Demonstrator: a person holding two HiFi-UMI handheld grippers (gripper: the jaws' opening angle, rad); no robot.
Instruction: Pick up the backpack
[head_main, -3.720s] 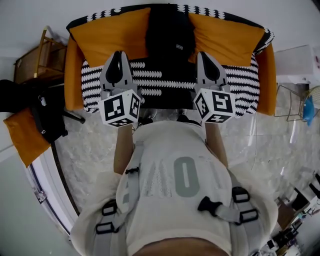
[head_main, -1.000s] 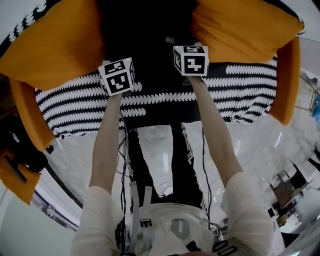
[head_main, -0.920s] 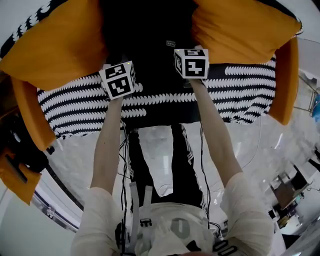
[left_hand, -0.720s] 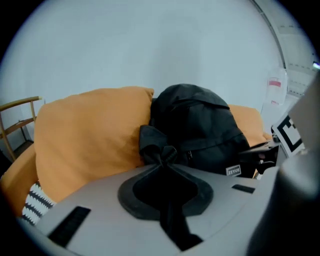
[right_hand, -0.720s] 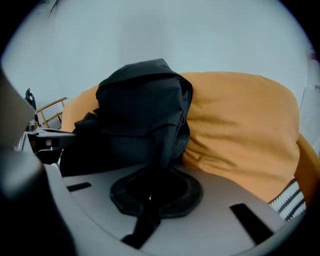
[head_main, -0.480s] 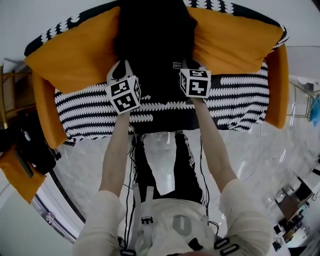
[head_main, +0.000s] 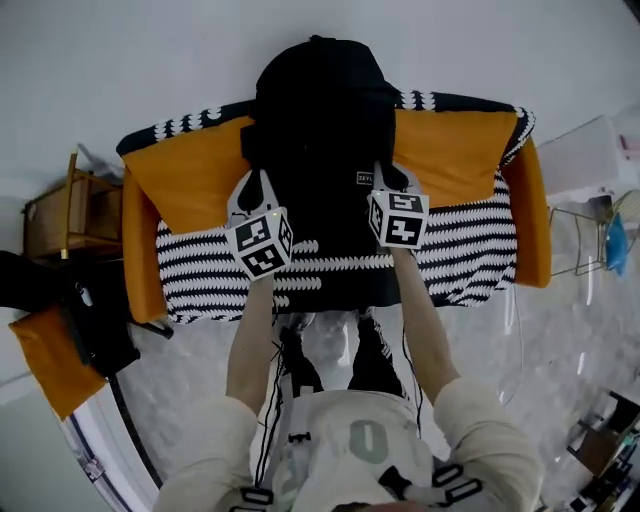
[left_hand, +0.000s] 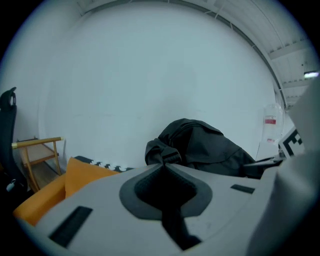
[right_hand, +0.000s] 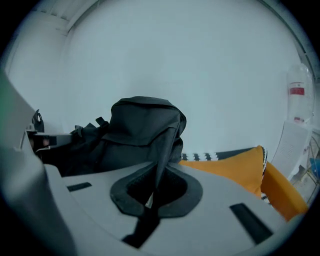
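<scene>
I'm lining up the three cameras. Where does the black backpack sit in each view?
Head view: backpack at top centre, between the orange cushions.
Left gripper view: backpack just right of centre, in the lower half.
Right gripper view: backpack left of centre, at mid-height.
Shared landmark: the orange cushions, at lower left in the left gripper view and at lower right in the right gripper view.
</scene>
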